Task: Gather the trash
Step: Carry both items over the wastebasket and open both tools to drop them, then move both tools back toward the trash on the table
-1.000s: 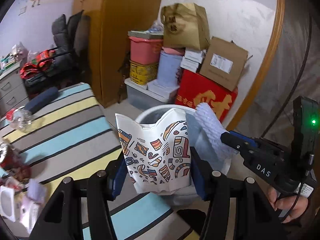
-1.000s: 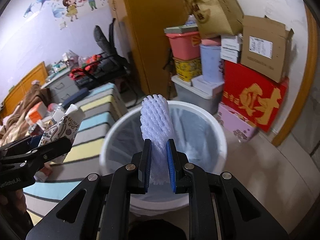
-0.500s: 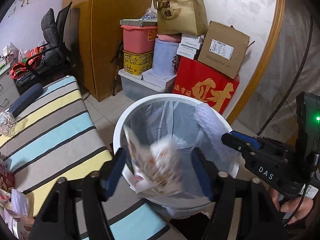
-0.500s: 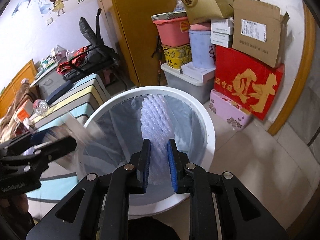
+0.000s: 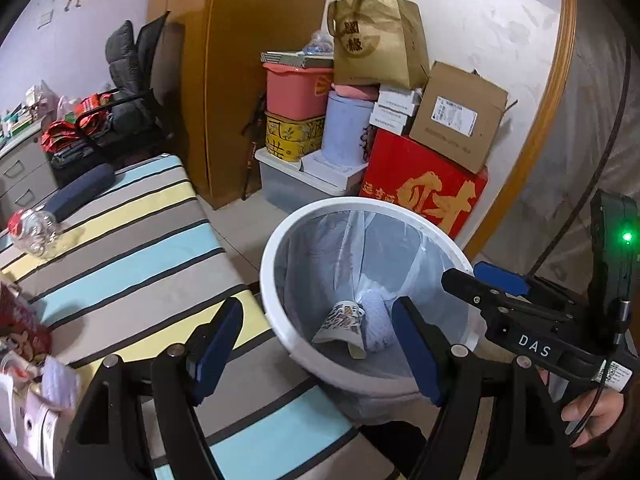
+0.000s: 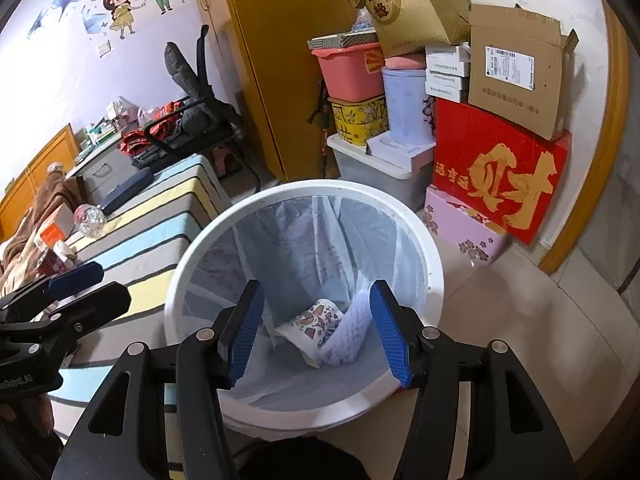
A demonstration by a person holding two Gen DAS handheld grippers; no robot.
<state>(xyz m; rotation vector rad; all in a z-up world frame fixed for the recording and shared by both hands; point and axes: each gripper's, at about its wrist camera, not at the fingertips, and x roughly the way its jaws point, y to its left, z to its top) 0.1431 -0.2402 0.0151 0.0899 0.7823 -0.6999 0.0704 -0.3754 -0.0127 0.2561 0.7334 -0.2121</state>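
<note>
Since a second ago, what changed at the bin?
Both grippers let go. The left gripper opened and its patterned paper cup fell into the bin. The right gripper opened and its foam net fell in beside the cup. Both sets of fingers have just been opening, with nothing gripped now. The bin, the striped table and its remaining trash stayed put.

The left black two-finger gripper with blue pads (image 5: 316, 348) tilts downward, its jaws having just been opening, spread wide with nothing between them. The right black two-finger gripper with ribbed blue pads (image 6: 316, 334) tilts downward likewise, its jaws just sprung apart and empty. A bare hand (image 5: 592, 416) grips the right gripper's handle from below.
</note>
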